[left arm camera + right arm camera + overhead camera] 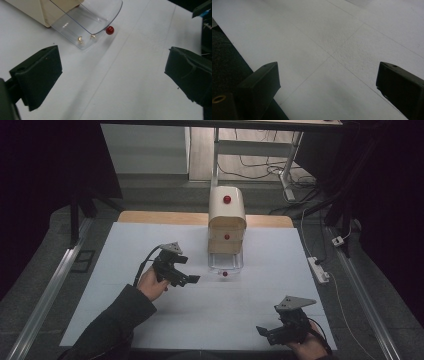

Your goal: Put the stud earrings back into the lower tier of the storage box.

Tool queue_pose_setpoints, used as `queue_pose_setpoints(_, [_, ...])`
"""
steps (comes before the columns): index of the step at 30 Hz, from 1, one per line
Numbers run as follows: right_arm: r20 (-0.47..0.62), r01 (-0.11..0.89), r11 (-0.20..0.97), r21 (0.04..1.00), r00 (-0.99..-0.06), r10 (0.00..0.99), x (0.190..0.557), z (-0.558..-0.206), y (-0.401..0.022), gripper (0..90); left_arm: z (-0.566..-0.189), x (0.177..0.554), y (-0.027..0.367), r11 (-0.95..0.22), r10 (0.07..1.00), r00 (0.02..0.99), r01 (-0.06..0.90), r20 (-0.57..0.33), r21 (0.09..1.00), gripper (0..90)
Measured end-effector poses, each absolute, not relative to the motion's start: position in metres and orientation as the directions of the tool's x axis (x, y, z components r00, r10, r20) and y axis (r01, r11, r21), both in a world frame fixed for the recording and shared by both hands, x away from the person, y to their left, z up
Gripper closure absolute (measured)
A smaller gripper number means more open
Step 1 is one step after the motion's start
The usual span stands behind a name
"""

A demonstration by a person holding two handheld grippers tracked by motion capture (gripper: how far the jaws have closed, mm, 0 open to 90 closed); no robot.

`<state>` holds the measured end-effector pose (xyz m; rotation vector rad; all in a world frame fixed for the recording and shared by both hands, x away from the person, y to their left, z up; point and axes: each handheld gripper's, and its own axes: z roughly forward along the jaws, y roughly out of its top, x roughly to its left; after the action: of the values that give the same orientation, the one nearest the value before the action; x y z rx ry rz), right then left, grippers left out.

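A cream mini cabinet (227, 217) with red knobs stands at the back middle of the white table (150, 320). Its clear bottom drawer (225, 261) is pulled out toward me, and the drawer's red knob (225, 273) faces the front. My left gripper (192, 280) hovers just left of that drawer, open and holding nothing. In the left gripper view the clear drawer (87, 22) and its red knob (109, 30) lie ahead of the left gripper (112, 65), apart from the jaws. My right gripper (264, 331) rests near the front right edge, and the right gripper (327, 82) is open over bare table.
A wooden table edge (150, 217) shows behind the white cover. A white power strip (318, 269) with cables lies on the floor to the right. Metal rails (47, 290) run along both sides of the table. Desk legs (287, 175) stand beyond the cabinet.
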<state>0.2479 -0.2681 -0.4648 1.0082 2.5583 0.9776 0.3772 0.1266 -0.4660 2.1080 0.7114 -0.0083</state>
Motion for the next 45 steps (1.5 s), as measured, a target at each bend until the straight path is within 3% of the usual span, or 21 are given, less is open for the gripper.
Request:
queue_pose_setpoints(17, [0.059,0.528,0.514,0.676,-0.735,0.676,0.248,-0.464,-0.271,1.0,-0.467,0.352,0.139,-0.467,0.501,0.835,0.482,-0.227,0.741,0.0])
queue_pose_setpoints(24, [0.090,0.543,0.474,0.693,-0.718,0.690,0.249,-0.463,-0.275,0.0,-0.465,0.338,0.151,-0.426,0.515,0.820,0.498,-0.250,0.755,0.0])
queue_pose_setpoints(45, [0.063,0.532,0.503,0.682,-0.727,0.683,0.248,-0.463,-0.272,0.0,-0.465,0.305,0.177,-0.374,0.521,0.810,0.502,-0.271,0.780,0.0])
